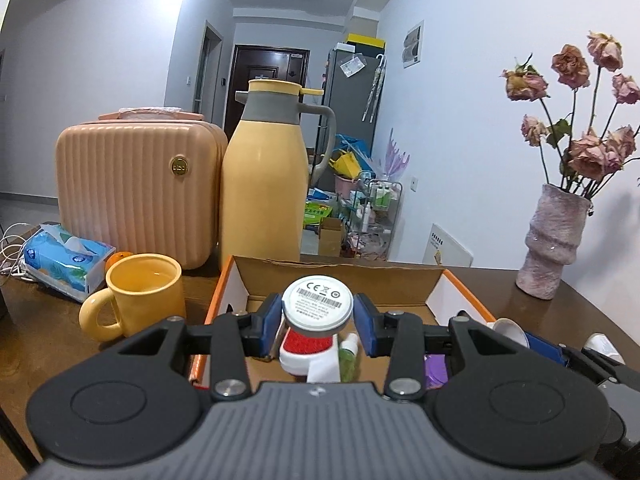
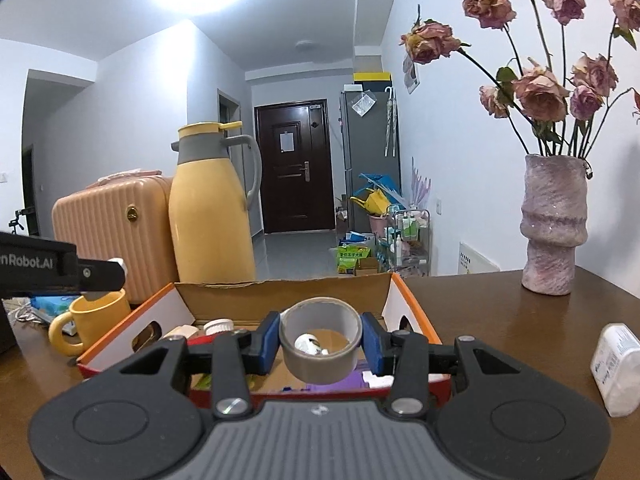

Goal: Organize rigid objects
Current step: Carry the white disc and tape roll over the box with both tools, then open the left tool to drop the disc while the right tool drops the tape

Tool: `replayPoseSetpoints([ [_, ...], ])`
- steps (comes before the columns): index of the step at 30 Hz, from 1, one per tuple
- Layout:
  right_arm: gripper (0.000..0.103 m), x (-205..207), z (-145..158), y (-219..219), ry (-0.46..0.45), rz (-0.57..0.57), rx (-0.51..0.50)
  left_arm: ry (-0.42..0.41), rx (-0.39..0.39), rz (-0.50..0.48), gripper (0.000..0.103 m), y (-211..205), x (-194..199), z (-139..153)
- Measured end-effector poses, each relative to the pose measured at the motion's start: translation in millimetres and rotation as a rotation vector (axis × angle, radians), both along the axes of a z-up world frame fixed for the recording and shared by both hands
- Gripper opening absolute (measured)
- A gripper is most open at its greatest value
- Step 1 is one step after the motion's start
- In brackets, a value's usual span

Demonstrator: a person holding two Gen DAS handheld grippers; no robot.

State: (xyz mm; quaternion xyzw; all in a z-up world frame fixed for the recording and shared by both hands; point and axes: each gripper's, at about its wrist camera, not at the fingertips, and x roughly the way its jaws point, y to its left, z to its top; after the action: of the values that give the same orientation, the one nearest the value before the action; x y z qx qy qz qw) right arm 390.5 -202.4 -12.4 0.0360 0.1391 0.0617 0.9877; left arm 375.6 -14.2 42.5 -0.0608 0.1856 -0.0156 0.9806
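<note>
My left gripper [image 1: 318,316] is shut on a round white device with a label [image 1: 318,300] and holds it over the open orange-edged cardboard box [image 1: 340,270]. Below it in the box lie a red-and-white brush [image 1: 308,350] and a small green bottle [image 1: 349,354]. My right gripper [image 2: 320,338] is shut on a grey tape roll [image 2: 320,340] and holds it above the same box [image 2: 288,294]. A small white object [image 2: 308,344] shows through the roll. The left gripper's body shows at the left edge of the right wrist view [image 2: 60,270].
A yellow mug [image 1: 140,294], a tissue pack [image 1: 64,262], a pink case [image 1: 136,188] and a yellow thermos jug [image 1: 264,176] stand left of and behind the box. A vase of dried roses [image 2: 554,224] stands at the right. A white container [image 2: 618,368] lies on the table at the right.
</note>
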Motion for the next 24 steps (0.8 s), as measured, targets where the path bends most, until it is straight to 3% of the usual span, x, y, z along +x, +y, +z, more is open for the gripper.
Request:
replayPoseSetpoints([
  [24, 0.042, 70, -23, 7, 0.079, 0.017, -0.043, 0.097, 0.057, 0.011, 0.040, 1, 85, -24],
])
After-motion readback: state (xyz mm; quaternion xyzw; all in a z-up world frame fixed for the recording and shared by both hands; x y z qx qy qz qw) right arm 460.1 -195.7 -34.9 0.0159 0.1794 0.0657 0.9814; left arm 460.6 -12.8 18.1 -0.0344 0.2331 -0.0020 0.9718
